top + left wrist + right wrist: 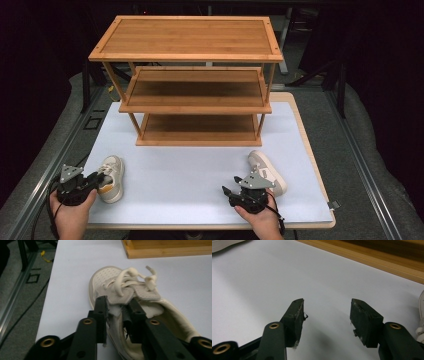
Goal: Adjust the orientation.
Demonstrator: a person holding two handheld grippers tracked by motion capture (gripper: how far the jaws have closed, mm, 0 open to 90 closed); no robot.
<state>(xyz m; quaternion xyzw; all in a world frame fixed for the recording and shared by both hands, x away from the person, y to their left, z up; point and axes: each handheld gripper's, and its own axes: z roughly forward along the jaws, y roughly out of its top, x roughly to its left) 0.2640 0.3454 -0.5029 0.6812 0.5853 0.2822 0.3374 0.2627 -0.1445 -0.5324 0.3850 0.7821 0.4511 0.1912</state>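
1. Left gripper view: our left gripper (117,312) has its jaws clamped on the side wall of the left shoe (130,297), one jaw outside, one inside the opening by the tongue. Grasp looks seated.
2. High view: that shoe sits on the white mat (190,175) at the front left, toe pointing toward the wooden rack (192,80), well apart from it.
3. Our right gripper (231,192) rests at the front right with jaws parted and nothing between them, just beside the right shoe (267,171).
4. Rack shelves look bare; neither shoe is stowed yet.
5. Step, as we read it: pickup of the left shoe, grip just made.
6. Next move calls for a clean lift, keeping the sole level, then carrying forward to a shelf without clipping the front rail.
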